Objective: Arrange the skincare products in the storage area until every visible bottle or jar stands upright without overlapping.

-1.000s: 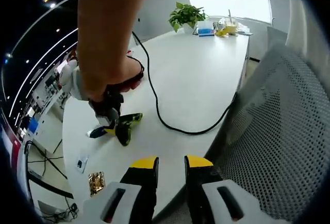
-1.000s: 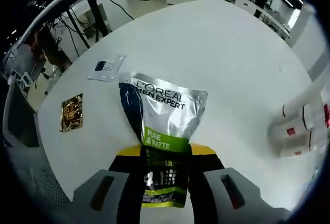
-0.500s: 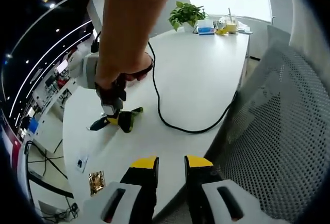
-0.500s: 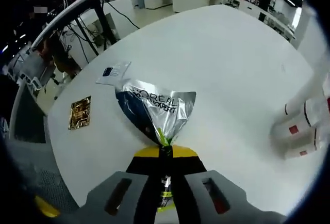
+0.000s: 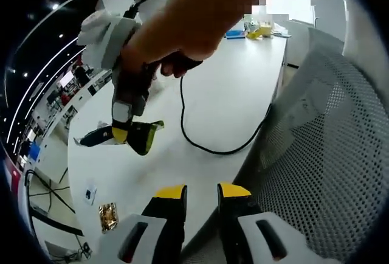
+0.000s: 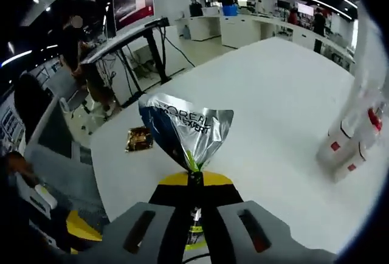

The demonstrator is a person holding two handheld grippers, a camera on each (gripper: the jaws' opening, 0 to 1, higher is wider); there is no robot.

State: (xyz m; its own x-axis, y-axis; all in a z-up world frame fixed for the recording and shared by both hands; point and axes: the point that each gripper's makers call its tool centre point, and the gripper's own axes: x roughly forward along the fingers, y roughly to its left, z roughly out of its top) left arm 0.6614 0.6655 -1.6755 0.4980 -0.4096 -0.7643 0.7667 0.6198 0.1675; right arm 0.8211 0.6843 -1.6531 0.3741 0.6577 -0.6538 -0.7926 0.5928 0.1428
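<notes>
The tube (image 6: 185,131), a silver and dark squeeze tube with a green band, is held above the table (image 6: 285,93) by the right gripper (image 6: 193,182), whose fingers (image 6: 176,186) are closed tight on the crimped end, so the tube is seen fanning out ahead of them; in the left gripper view the same tube (image 5: 100,136) is seen lifted clear of the white surface, roughly level, with the right gripper (image 5: 127,133) clamped on it under a hand (image 5: 182,39). The step in hand is judged to be the carrying and standing of this tube. To be done well, the tube should be turned until its cap end points down, lowered onto a bare patch of table near but not touching the white bottles (image 6: 349,148), and released only when it is felt to rest flat, since a tube gripped by its crimp can be expected to swing. The left gripper (image 5: 200,197) is held low at the table edge, beside a mesh chair back (image 5: 328,154), its fingers a little apart and holding nothing. Counted: one tube, what look like two red-marked white bottles, one gold sachet (image 6: 138,138), one black cable (image 5: 200,136).
</notes>
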